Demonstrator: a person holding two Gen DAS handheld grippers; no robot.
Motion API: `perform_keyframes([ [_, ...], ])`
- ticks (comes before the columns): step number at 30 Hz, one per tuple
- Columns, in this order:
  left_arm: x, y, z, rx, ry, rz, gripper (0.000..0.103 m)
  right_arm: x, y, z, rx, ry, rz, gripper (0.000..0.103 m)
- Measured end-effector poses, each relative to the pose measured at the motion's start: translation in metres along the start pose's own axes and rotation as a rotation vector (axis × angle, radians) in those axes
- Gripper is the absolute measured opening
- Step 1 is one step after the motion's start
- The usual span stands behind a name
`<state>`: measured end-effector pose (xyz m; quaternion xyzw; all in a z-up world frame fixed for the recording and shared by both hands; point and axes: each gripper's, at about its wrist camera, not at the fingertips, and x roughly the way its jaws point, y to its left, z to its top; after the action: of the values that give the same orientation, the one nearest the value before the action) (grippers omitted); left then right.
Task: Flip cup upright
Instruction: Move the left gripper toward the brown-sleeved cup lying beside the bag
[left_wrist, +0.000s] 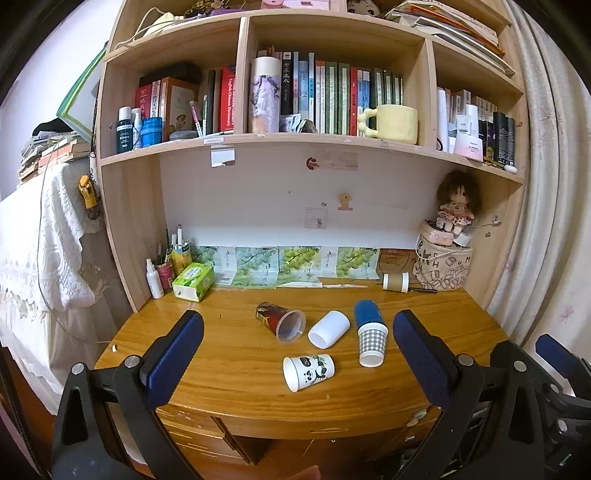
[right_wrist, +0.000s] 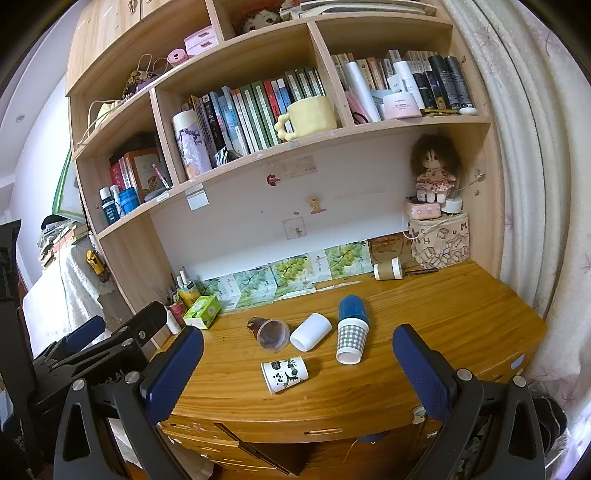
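Cups lying tipped on the bench

Both grippers, left gripper (left_wrist: 298, 343) and right gripper (right_wrist: 298, 354), are hovering with fingers wide and empty, lining up toward the panda cup (left_wrist: 308, 372) lying sideways nearest the bench (left_wrist: 229, 373) edge.

A lived-in home study corner, likely a bedroom, is showing here. A honey-coloured wooden desk (left_wrist: 236, 373) is filling the lower centre, under a pale wooden bookshelf (left_wrist: 242, 74) packed with books. At the right edge a brown-haired rag doll (left_wrist: 457, 206) is sitting beside a pale floral curtain (left_wrist: 550, 184); at the left a white lace cloth (left_wrist: 40, 240) is draping over furniture.
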<state>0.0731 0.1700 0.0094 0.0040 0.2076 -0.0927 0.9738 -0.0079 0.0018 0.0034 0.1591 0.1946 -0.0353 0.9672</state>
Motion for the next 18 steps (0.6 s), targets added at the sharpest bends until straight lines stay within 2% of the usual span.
perform_keyframes([
  [12,0.011,0.0,-0.004,-0.013,0.036,-0.024,0.102,-0.009,0.009,-0.002,-0.022,0.005,-0.054,0.103],
  [18,0.018,0.0,-0.003,-0.019,0.031,-0.01,0.102,-0.006,0.006,0.001,-0.027,0.021,-0.091,0.103],
])
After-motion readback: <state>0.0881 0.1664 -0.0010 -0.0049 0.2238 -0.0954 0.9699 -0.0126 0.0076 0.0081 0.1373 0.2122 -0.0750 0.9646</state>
